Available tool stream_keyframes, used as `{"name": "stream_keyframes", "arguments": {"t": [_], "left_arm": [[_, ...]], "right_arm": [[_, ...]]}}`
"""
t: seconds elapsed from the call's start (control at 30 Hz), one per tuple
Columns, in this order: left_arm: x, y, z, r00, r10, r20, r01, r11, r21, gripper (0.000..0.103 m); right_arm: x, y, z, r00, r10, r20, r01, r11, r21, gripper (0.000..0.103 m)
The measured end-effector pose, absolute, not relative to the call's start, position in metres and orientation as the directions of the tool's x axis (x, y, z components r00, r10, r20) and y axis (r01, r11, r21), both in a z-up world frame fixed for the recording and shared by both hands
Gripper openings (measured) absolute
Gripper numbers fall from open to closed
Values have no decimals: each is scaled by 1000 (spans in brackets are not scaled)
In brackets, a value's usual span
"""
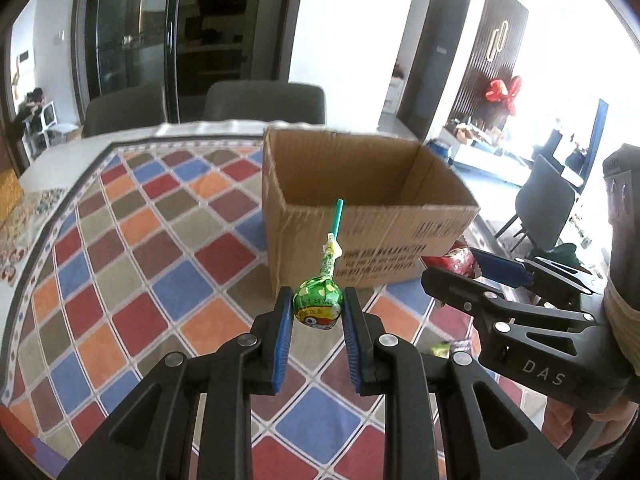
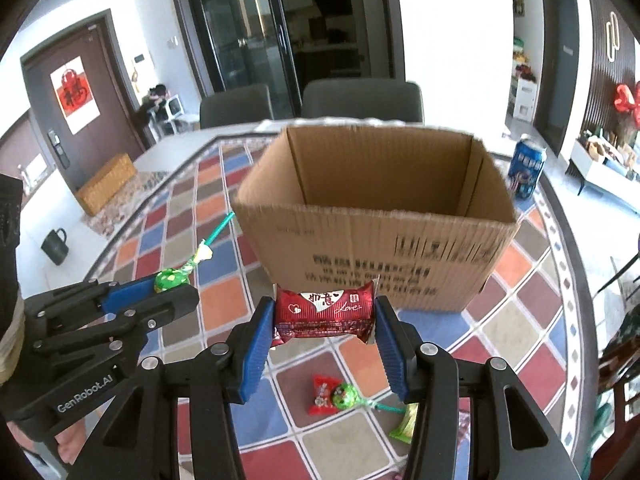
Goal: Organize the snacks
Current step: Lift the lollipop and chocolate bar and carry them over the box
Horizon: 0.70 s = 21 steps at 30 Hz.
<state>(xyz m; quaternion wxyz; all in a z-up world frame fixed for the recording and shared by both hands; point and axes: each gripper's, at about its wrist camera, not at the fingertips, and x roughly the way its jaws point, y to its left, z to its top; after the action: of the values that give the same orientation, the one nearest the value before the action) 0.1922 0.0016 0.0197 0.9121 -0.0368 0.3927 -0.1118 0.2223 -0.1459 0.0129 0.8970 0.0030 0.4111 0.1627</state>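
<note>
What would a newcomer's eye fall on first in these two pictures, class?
Probably the open cardboard box standing on the bright checked tablecloth. In front of it, the left claw grips a green lollipop and the right claw grips a red snack packet.

A chequered tablecloth (image 2: pixel 224 300) in red, blue, orange and grey covers the table. Two grey chairs (image 2: pixel 360 100) stand at its far side. A blue can (image 2: pixel 527 170) stands upright near the right edge. A dark mug (image 2: pixel 55 245) and a woven basket (image 2: pixel 107 188) sit left. Glass doors (image 2: pixel 248 32) behind.
</note>
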Motion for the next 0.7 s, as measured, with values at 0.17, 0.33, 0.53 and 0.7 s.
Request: {"name": "stream_keyframes", "arguments": {"t": [0.17,0.33,0.53,0.7], "left_arm": [[196,-4,39,699,-240,-674,195,970,-143,24],[204,-8,57,727,-241,-643,207,970,-129,24],[214,-13,75,755,-243,-609,222,969,-111,24],[227,-16,82,762,-244,-600,228,968,-104,24]], "right_arm": [[223,-151,34,647,304,-699,-291,946,142,50],[230,-152,52,683,299,-666,-283,949,137,50],[238,-158,73,721,293,-627,-275,953,128,50],[247,-160,81,736,288,-612,-271,955,123,50]]}}
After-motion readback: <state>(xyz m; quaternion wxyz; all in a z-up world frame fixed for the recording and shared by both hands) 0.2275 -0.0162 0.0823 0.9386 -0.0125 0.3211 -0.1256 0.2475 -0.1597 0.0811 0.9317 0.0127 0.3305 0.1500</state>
